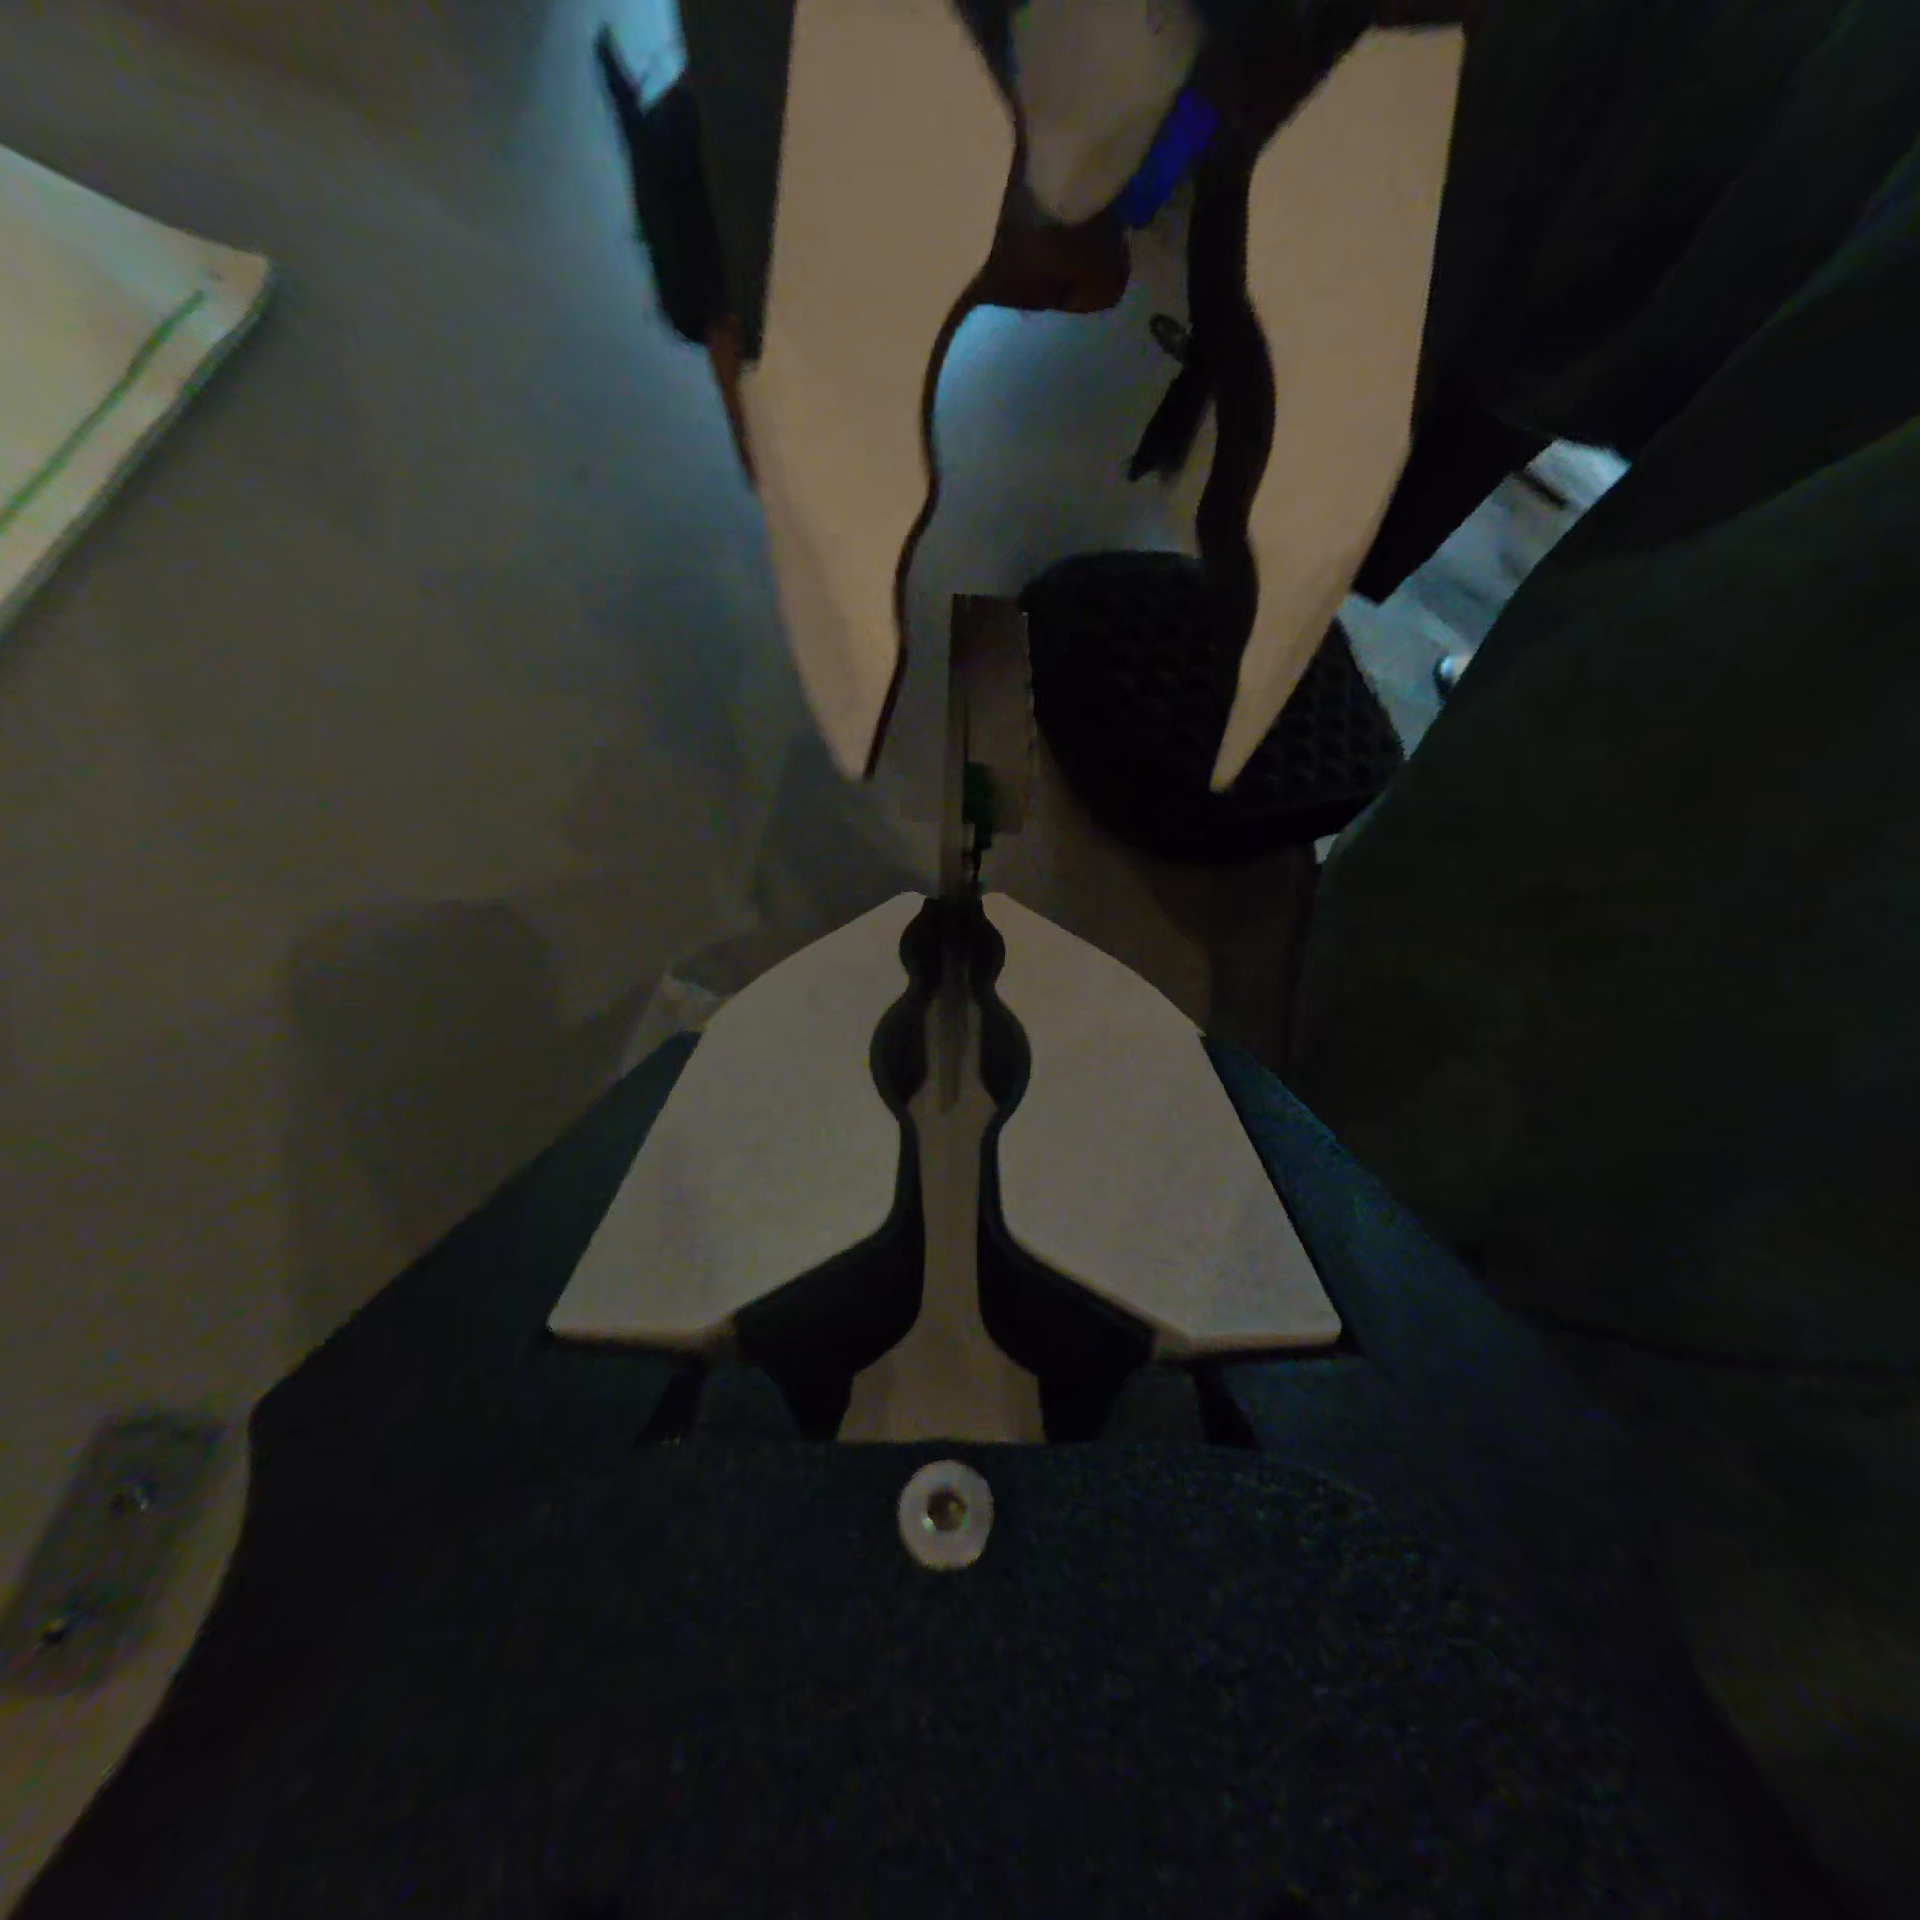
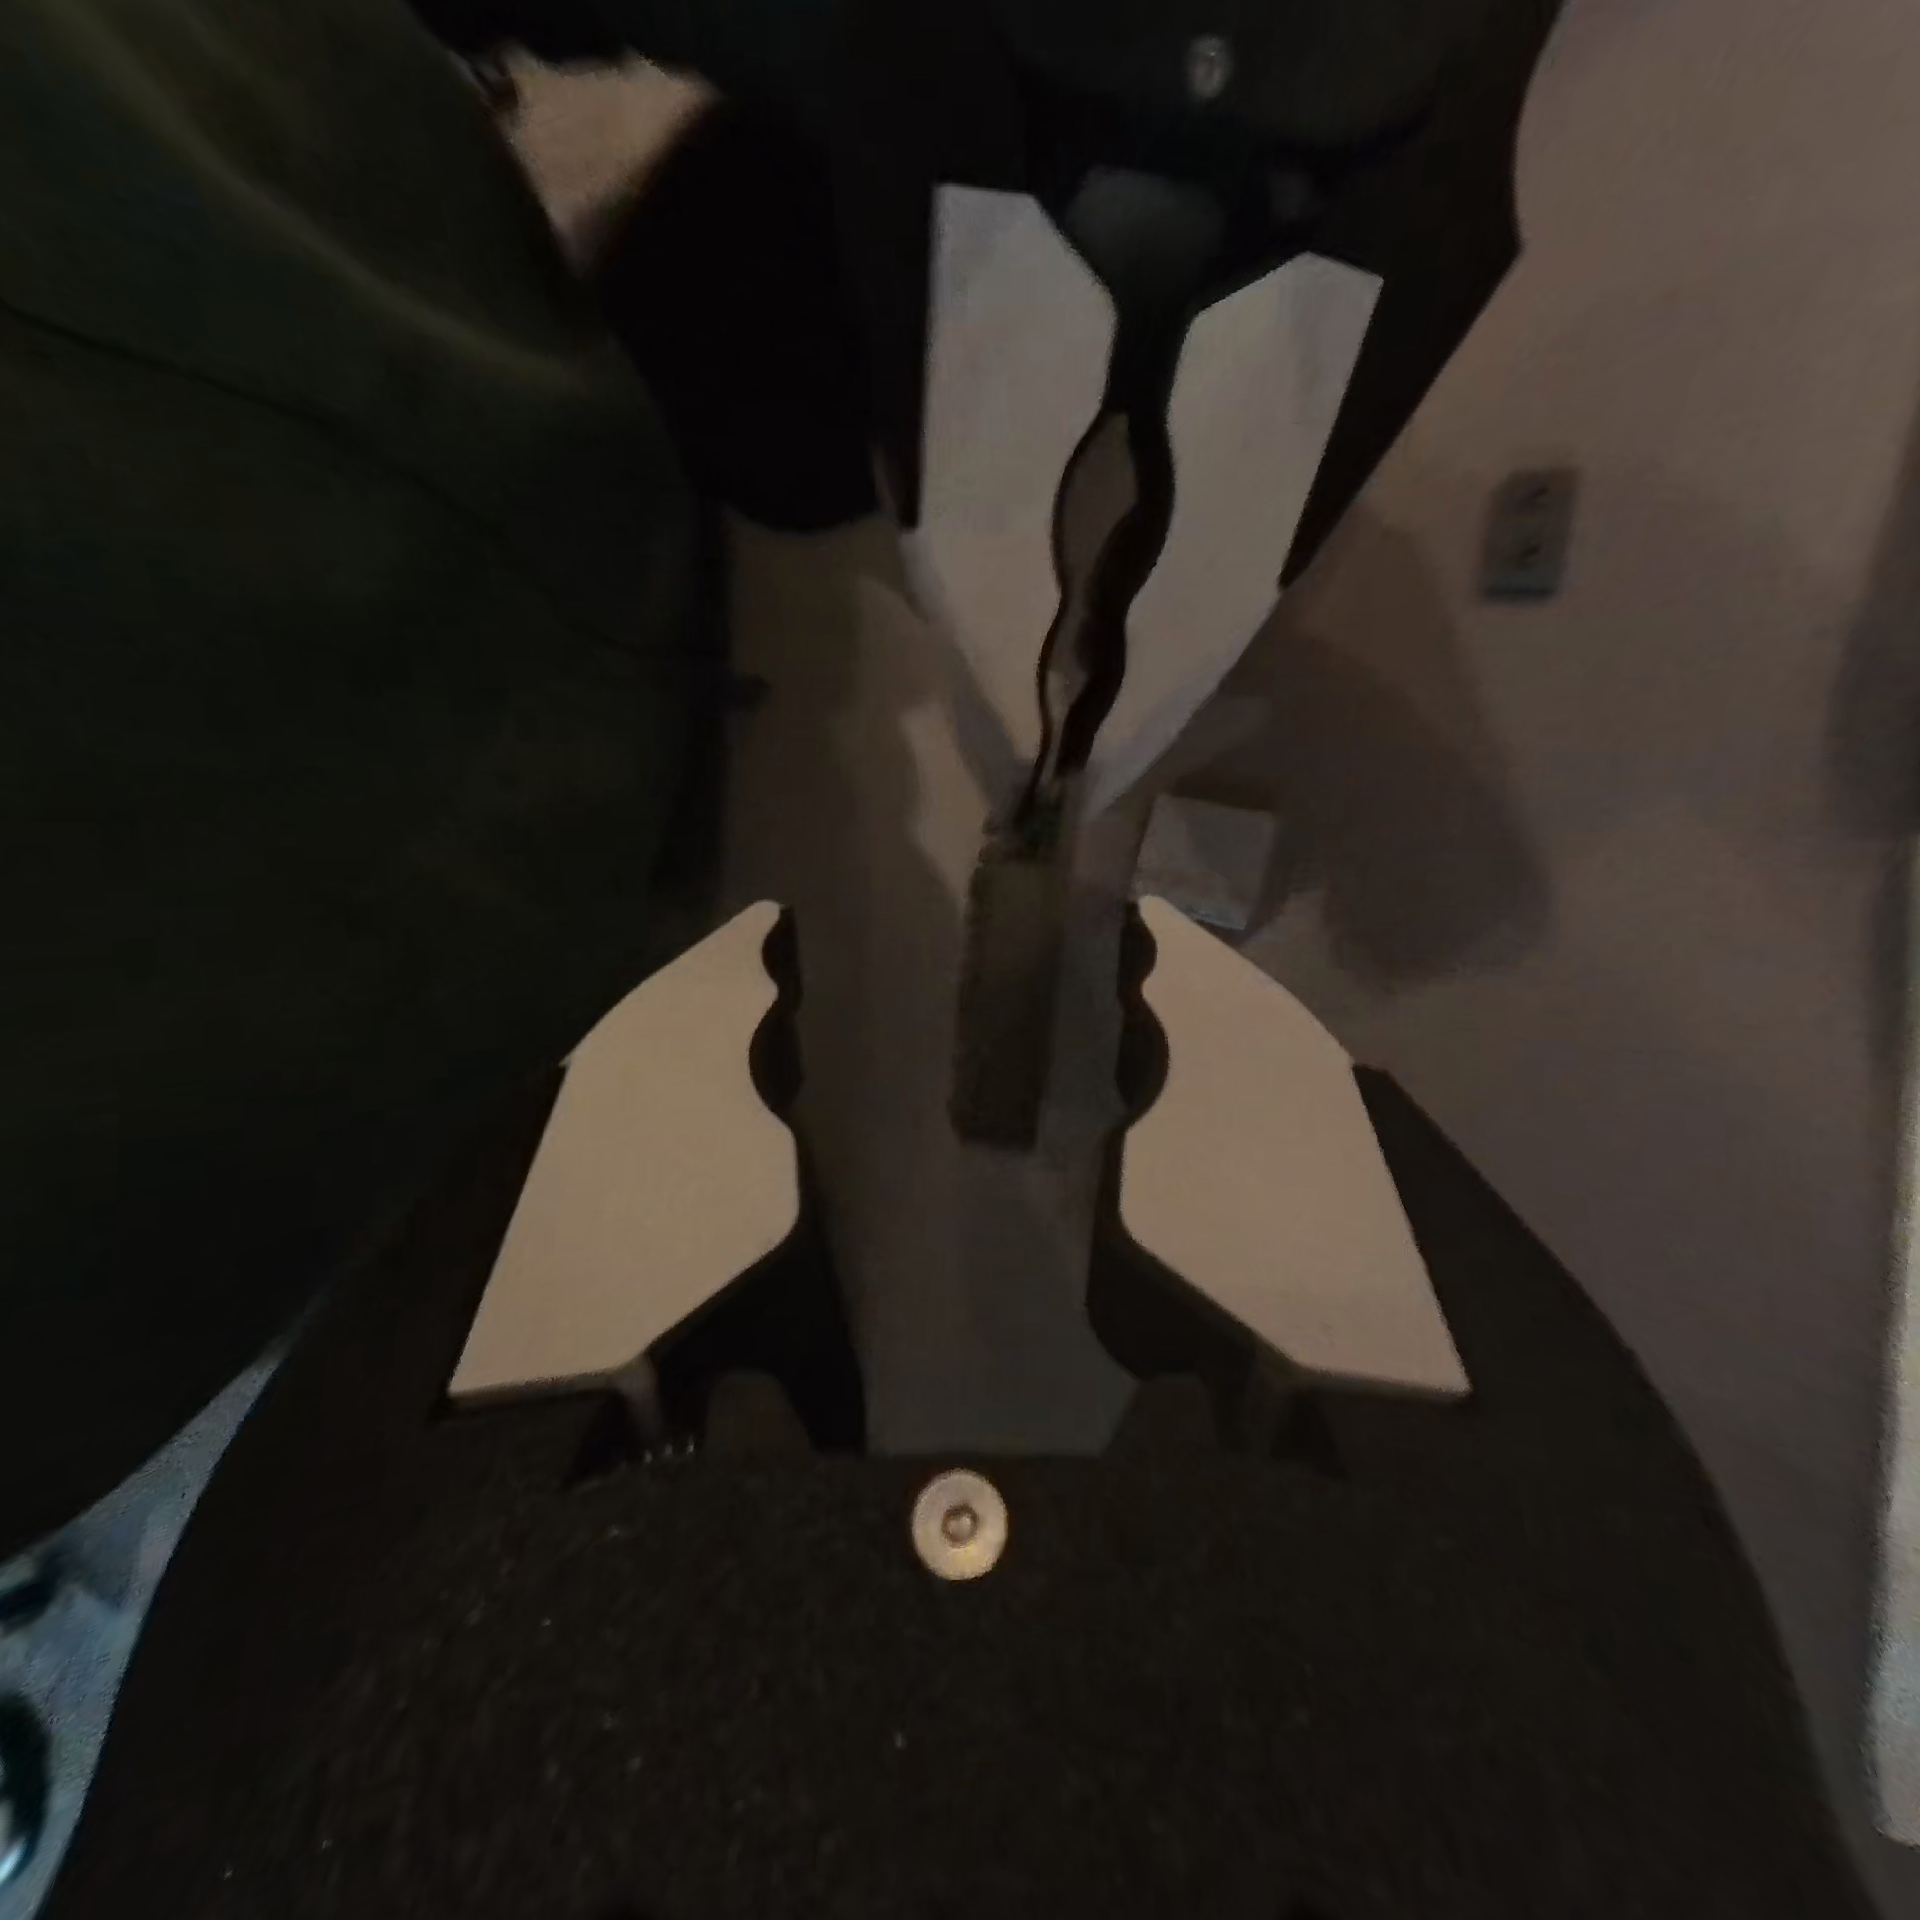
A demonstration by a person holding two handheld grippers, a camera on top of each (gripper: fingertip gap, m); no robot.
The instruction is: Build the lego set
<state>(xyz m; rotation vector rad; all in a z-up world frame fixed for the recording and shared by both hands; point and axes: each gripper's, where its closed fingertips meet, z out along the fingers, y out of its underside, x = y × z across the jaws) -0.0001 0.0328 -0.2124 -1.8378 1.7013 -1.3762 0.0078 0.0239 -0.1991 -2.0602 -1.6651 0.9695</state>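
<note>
My left gripper [image 1: 956, 906] is shut on a thin grey lego plate [image 1: 982, 707] that stands on edge, sticking out past the fingertips, with a small green bit [image 1: 979, 802] on its side. My right gripper [image 1: 1044, 774] reaches in from the top of the left wrist view, open, its tips on either side of the plate's far end. In the right wrist view, my right gripper [image 2: 961, 914] is open with the grey plate [image 2: 1003, 1018] between its fingers and apart from both. The left gripper [image 2: 1049, 795] pinches the plate's far end there.
A white booklet [image 1: 94, 395] lies at the left on the pale table [image 1: 416, 675]. A loose grey plate [image 1: 104, 1538] lies near the front left and also shows in the right wrist view [image 2: 1527, 530]. A person's dark sleeve [image 1: 1662, 935] fills the right side. A black mesh object [image 1: 1132, 707] sits behind the plate. Only a small space, under 4 cm, lies between the two pairs of fingers.
</note>
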